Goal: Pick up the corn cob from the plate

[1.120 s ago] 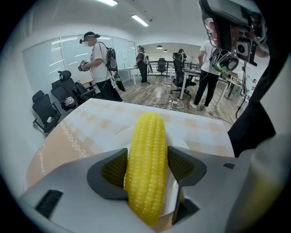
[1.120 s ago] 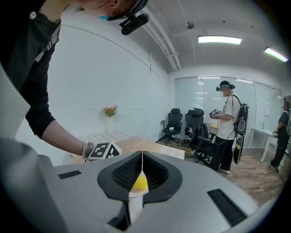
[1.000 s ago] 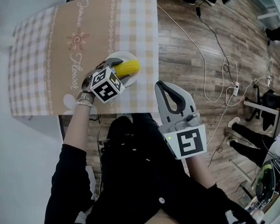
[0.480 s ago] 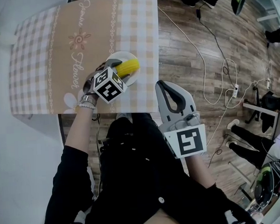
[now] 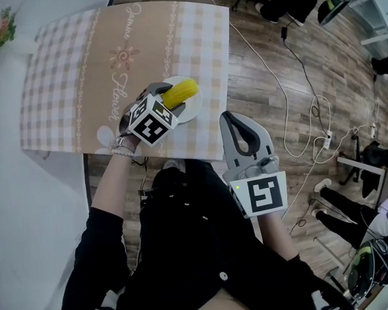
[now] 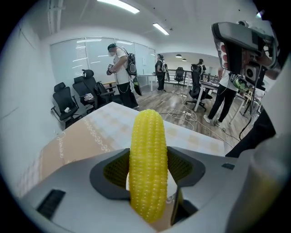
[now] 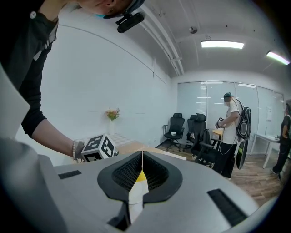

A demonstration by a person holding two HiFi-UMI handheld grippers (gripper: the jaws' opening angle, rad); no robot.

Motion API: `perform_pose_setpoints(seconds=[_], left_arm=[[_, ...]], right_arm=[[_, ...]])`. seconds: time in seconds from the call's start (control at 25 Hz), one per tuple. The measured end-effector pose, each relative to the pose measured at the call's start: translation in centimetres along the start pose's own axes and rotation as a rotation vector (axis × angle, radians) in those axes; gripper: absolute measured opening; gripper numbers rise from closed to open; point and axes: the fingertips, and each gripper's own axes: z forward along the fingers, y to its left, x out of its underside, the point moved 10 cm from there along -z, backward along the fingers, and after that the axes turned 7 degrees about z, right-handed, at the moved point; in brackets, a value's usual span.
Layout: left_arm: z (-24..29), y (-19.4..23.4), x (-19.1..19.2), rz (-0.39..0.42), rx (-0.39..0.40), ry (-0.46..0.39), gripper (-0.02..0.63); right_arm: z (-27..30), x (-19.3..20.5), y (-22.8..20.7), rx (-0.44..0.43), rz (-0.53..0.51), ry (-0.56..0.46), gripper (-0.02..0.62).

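A yellow corn cob [image 5: 180,92] is clamped in my left gripper [image 5: 168,100], just over the white plate [image 5: 189,110] near the table's front edge. In the left gripper view the corn cob [image 6: 146,150] stands upright between the two dark pads [image 6: 112,172], with my left gripper [image 6: 148,169] shut on its lower half. A bit of the plate [image 6: 172,191] shows underneath. My right gripper [image 5: 235,121] hangs off the table's front right corner, over the wooden floor. The right gripper [image 7: 142,175] has its jaws together with nothing held.
A checked beige tablecloth [image 5: 79,73] covers the table; its front edge runs just behind the plate. White cables [image 5: 308,100] trail over the wooden floor at the right. Office chairs [image 6: 68,102] and people stand farther off. Flowers [image 5: 2,28] sit at the far left.
My left gripper has lifted slightly with the corn cob in it, so the cob now hangs over the plate's far rim. The right gripper has stayed where it was.
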Motion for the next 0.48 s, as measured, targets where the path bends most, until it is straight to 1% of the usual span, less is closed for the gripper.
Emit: perform_pose_setpoints(seconds=[0.2, 0.48], left_arm=[[-2.4, 0.1, -0.7, -0.038, -0.052, -0.044, 0.258], [-5.8, -0.2, -2.0, -0.059, -0.133, -0.076, 0.258]], right_arm=[[0.0, -0.8, 0.5, -0.009, -0.011, -0.021, 0.042], [-0.3, -2.0, 0.6, -0.017, -0.032, -0.061, 0.043]])
